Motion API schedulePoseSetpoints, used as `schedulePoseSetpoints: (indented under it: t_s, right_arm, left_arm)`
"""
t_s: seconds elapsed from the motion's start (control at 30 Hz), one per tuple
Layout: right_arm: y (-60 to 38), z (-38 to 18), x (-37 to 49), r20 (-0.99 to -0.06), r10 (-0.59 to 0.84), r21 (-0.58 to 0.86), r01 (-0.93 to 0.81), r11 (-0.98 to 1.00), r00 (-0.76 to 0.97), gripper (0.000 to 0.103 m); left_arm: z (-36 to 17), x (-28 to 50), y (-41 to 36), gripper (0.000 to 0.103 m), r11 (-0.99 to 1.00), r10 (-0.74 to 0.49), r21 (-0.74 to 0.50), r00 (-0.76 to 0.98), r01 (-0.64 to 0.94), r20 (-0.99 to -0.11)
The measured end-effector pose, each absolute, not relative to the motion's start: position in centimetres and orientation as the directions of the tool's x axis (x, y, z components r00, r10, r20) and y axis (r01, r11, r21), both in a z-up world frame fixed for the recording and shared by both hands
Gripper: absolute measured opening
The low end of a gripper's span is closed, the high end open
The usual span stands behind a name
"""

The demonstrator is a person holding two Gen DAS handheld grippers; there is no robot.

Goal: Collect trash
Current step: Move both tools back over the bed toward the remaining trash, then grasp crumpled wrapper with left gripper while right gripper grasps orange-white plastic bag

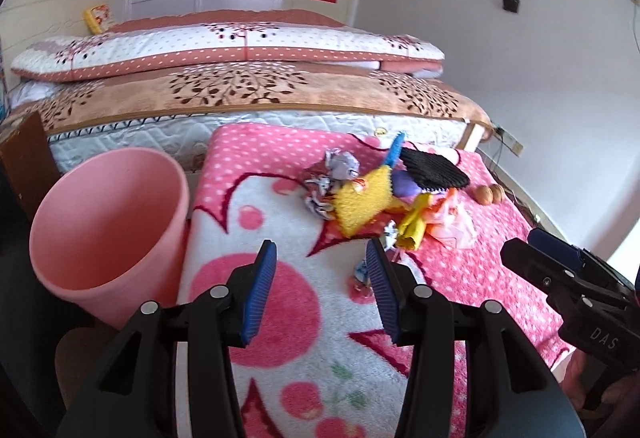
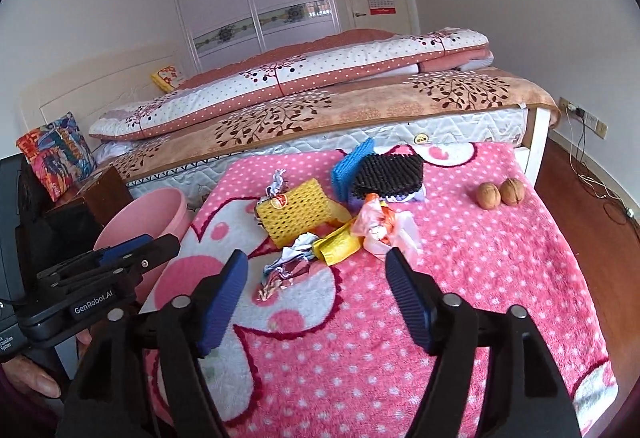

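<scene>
A pile of trash lies on the pink blanket point(image 2: 460, 278): a yellow foam net point(image 2: 294, 212), a black foam net point(image 2: 388, 170), a blue foam net point(image 2: 350, 166), a gold wrapper point(image 2: 336, 248), crumpled foil wrappers point(image 2: 284, 270) and an orange-white plastic wrapper point(image 2: 384, 226). Two walnuts point(image 2: 500, 194) sit apart at the right. The pink bin point(image 1: 104, 222) stands left of the blanket. My left gripper point(image 1: 322, 258) is open and empty, near the pile point(image 1: 364, 198). My right gripper point(image 2: 316, 270) is open and empty, just short of the foil wrappers.
A bed point(image 2: 320, 106) with folded quilts runs behind the blanket. A dark wooden piece point(image 1: 28, 162) stands left of the bin. Wood floor and wall sockets with cables point(image 2: 584, 142) are at the right.
</scene>
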State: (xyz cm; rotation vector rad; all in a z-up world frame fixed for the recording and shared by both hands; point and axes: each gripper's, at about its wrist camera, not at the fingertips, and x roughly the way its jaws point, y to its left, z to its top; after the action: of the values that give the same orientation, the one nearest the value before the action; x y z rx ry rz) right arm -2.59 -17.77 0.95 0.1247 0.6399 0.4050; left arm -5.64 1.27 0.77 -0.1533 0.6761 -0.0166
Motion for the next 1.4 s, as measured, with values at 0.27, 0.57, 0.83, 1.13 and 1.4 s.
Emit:
schedulePoseSetpoints:
  t_s: [0.27, 0.57, 0.83, 1.13, 1.4]
  right_arm:
    - [-19.2, -0.4, -2.3, -0.599, 0.367, 0.254, -0.265, 0.930, 0.712, 0.085]
    - [-20.3, -2.8, 0.0, -0.685, 0.324, 0.291, -0.163, 0.943, 0.652, 0.086]
    - [-21.5, -4.5, 2.5, -0.717, 0.336, 0.331, -0.126, 0.935, 0.610, 0.084]
    - [-21.6, -5.6, 3.8, -0.733, 0.366, 0.357, -0.135, 0.924, 0.573, 0.072]
    - [-21.8, -6.0, 5.3, -0.731, 0.391, 0.371, -0.155, 0.916, 0.559, 0.072]
  left_arm:
    - [-0.1, -4.7, -1.6, 0.047, 0.988, -0.151, -0.123, 0.738, 0.093, -0.658]
    - [-1.6, -2.6, -3.7, 0.047, 0.970, -0.224, -0.093, 0.676, 0.224, -0.702]
    - [-3.9, 1.1, -4.3, 0.047, 0.940, -0.243, -0.030, 0.602, 0.340, -0.761]
    - [-6.5, 3.2, -4.0, 0.047, 0.947, -0.223, -0.042, 0.558, 0.318, -0.799]
    - [-5.8, 2.2, -3.0, 0.010, 0.943, -0.277, -0.106, 0.565, 0.316, -0.777]
